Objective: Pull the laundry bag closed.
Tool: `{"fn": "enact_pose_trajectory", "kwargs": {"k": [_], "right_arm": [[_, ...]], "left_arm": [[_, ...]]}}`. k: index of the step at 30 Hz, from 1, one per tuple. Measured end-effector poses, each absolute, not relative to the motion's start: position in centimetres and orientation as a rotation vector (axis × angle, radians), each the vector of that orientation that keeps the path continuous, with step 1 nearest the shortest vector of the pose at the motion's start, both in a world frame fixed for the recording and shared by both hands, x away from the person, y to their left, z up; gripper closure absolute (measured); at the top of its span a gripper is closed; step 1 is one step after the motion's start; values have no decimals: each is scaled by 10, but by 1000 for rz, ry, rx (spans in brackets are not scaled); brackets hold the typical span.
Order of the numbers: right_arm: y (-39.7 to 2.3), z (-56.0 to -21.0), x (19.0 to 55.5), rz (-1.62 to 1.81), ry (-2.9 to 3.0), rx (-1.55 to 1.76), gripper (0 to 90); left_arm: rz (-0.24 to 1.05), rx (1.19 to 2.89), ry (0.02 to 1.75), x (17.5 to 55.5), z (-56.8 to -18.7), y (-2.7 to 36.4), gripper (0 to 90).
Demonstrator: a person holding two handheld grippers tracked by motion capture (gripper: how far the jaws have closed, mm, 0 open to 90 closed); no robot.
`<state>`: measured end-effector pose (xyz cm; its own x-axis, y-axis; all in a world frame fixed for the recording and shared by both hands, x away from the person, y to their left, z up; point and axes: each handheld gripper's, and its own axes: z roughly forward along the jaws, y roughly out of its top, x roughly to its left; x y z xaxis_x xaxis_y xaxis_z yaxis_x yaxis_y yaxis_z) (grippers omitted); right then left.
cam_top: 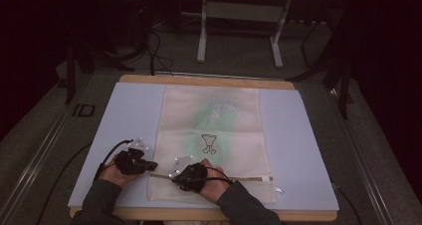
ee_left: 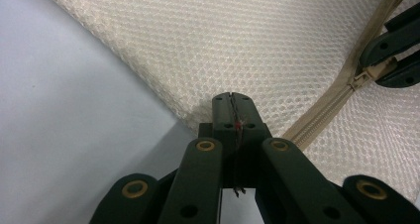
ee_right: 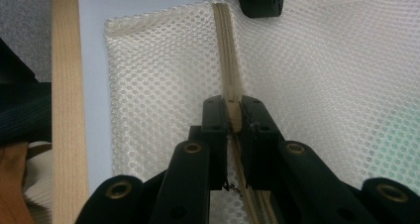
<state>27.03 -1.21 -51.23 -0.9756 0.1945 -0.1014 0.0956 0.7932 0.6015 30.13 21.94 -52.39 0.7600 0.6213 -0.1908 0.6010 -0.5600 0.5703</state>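
On blue mat [cam_top: 124,115], mesh bag [cam_top: 209,130], left gripper [ee_left: 232,101] clenching its edge, right gripper [ee_right: 234,110] pinching zipper pull [ee_right: 233,116]

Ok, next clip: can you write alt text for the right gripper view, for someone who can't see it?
The right claw is shut on the zip pull of a cream mesh bag, its black jaws rising from the bottom. The zip runs up toward the left claw at the top edge. The bag lies on a pale blue mat beside the table's wooden edge.

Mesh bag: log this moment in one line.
mesh bag flat on blue mat | left gripper shut on bag edge | right gripper shut on zipper pull
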Motion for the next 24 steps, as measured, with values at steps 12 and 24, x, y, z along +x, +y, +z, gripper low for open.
{"fn": "enact_pose_trajectory", "kwargs": {"k": [12,24], "right_arm": [[-19,-511,269,920,2821,229,822],[-26,-511,269,931,2827,249,822]], "left_arm": [[46,2324,913,301,-524,219,900],[47,2324,913,301,-524,219,900]]}}
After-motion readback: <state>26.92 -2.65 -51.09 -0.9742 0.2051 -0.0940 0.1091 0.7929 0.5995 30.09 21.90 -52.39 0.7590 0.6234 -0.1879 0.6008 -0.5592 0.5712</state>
